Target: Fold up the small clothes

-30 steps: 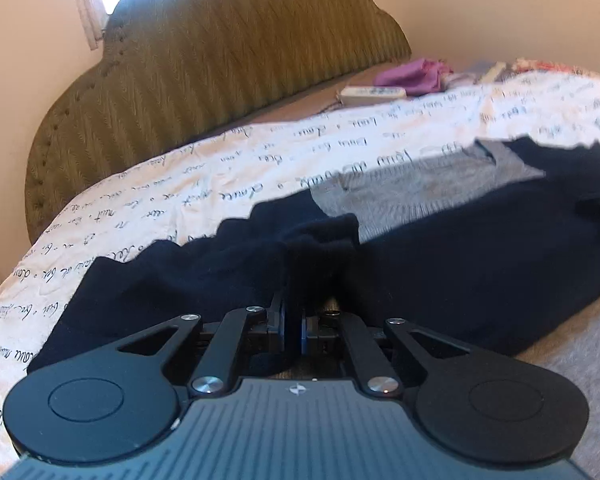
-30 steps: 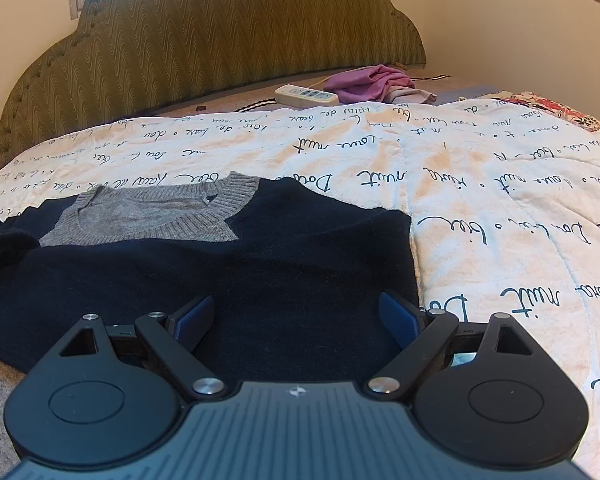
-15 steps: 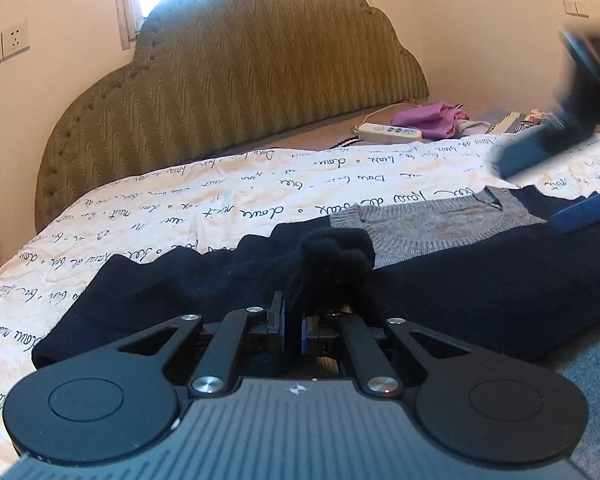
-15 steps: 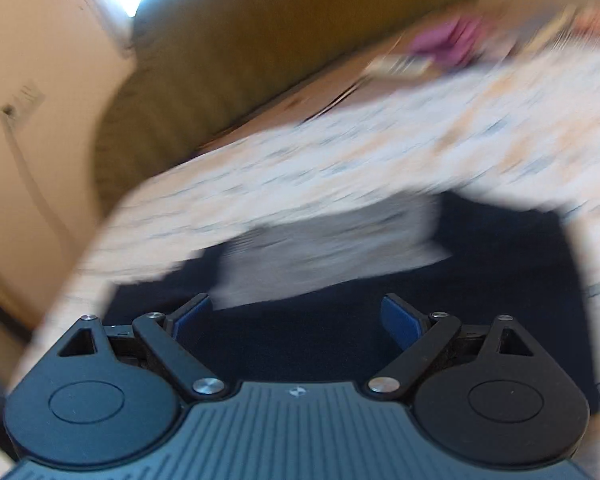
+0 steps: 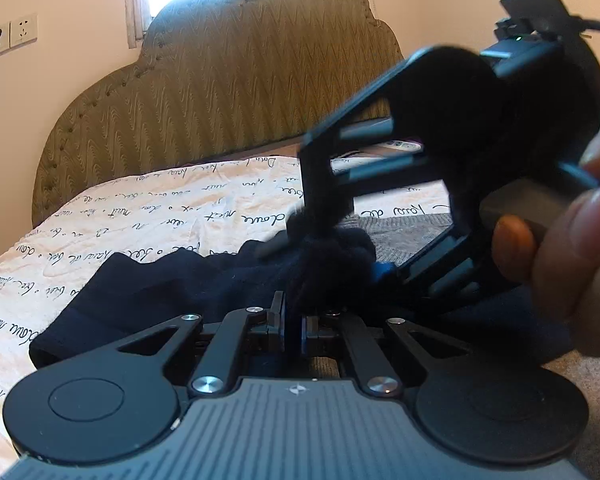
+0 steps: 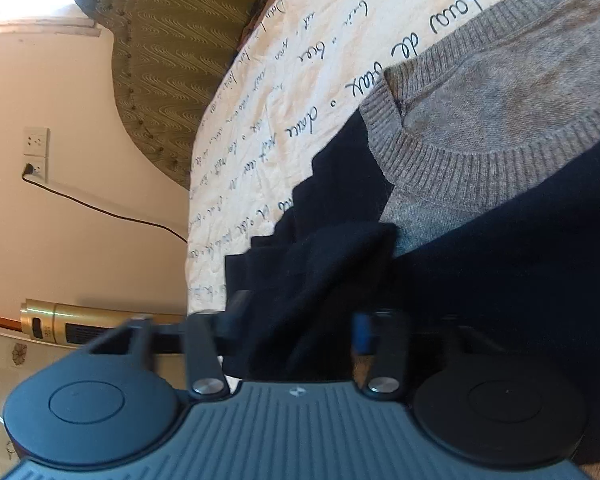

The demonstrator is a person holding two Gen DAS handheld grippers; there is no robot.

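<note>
Sleeve-folding looks like the step in hand. On the bed (image 5: 148,216), over a cream quilt printed with script, lies a small navy sweater (image 6: 520,260) with a grey knitted yoke and ribbed neckline (image 6: 500,92). Its left sleeve (image 5: 172,280) stretches out toward the edge of the bed, and a bunched wad of that sleeve's dark fabric (image 5: 332,256) stands up just ahead of the left tongs (image 5: 291,326).

The left tongs are closed down to a thin slit. Dark cloth sits right at their tips, so they seem to be pinching the sleeve, though the contact itself is in shadow. The right tongs (image 6: 296,328) come in from the side, rolled over so that the bed runs sideways through their view. Their fingers stand apart with the same dark wad between them — not yet clamped, as far as the blur lets me judge. In the left view the right tongs (image 5: 320,240) hang directly over the bunch, with the person's hand (image 5: 568,248) behind them.

Next, I judge, the right tongs must close on the bunch — then the left can let go or both can carry the sleeve across the navy body and lay it flat. A shallow bite would likely drop the knit.
</note>
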